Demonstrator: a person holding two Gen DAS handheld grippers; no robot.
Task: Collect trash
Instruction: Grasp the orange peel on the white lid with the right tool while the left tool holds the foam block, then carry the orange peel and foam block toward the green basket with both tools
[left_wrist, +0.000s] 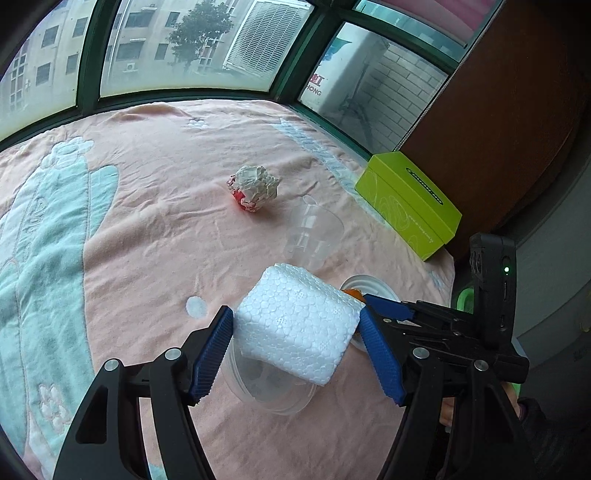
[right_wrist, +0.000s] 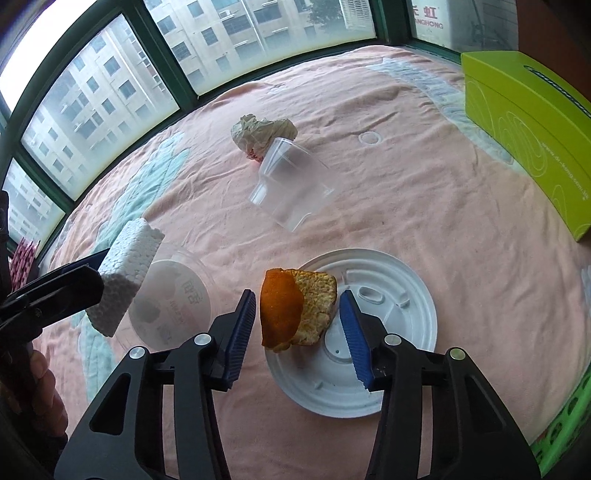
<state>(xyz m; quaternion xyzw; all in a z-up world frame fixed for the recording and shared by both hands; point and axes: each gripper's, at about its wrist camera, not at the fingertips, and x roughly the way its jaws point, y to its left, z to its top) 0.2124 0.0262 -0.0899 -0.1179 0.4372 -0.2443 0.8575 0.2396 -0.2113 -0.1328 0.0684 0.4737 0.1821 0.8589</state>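
Observation:
My left gripper (left_wrist: 296, 325) is shut on a white foam block (left_wrist: 295, 325) and holds it above a clear plastic bowl (left_wrist: 266, 384). The block also shows in the right wrist view (right_wrist: 125, 273), over the bowl (right_wrist: 173, 299). My right gripper (right_wrist: 298, 314) is open, its blue fingers on either side of an orange peel (right_wrist: 291, 310) without touching it. The peel lies at the edge of a white plastic lid (right_wrist: 391, 325). A crumpled paper ball (left_wrist: 255, 186) and a clear plastic cup (left_wrist: 314, 232) on its side lie farther out on the pink blanket.
A green tissue box (left_wrist: 410, 203) stands at the right edge of the blanket (left_wrist: 155, 229), beside a brown wooden panel. Green-framed windows run along the far side. A green basket rim (right_wrist: 565, 435) shows at the lower right.

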